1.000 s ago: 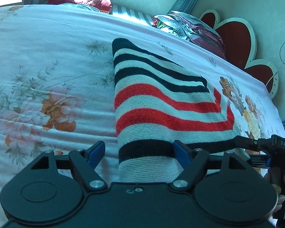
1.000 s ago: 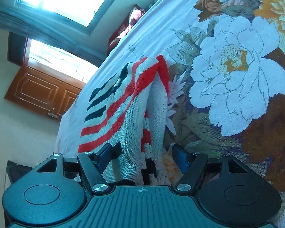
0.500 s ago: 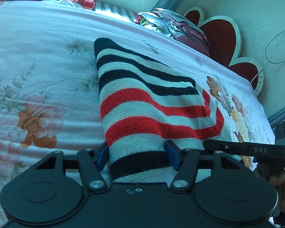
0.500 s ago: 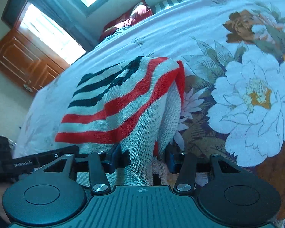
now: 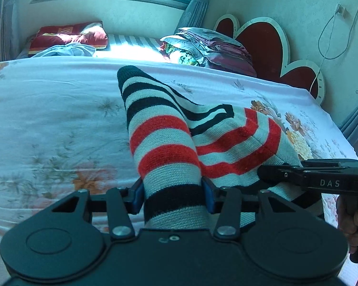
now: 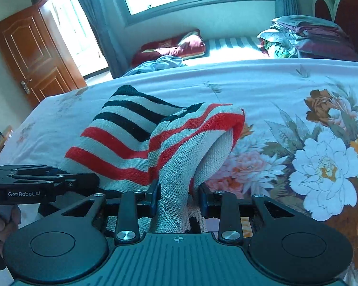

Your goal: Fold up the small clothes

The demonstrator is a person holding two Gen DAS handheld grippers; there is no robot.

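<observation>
I have both grippers clamped on the near edge of the striped knit garment [image 5: 169, 157], which lies partly on the floral bedsheet [image 5: 47, 119] with its near end lifted off the bed. The left gripper [image 5: 171, 197] has its blue pads closed in on a thick black-and-grey band, a wide bunch of cloth filling the gap. The right gripper [image 6: 179, 200] pinches a narrower gathered fold, and from its own view I can see loose fabric hanging down below the pads.

My worry is the right-hand grip: it looks to hold only part of the layers, so I judge the underside could slip out if I pull forward and the fold would land crooked. The knit is stretchy, so uneven tension between the two hands could skew the stripes or drag the far corner [image 5: 128, 74] across the sheet instead of laying it flat. The two tools sit just beside each other, so swinging them over together risks knocking them. I cannot tell how many layers each side really holds
</observation>
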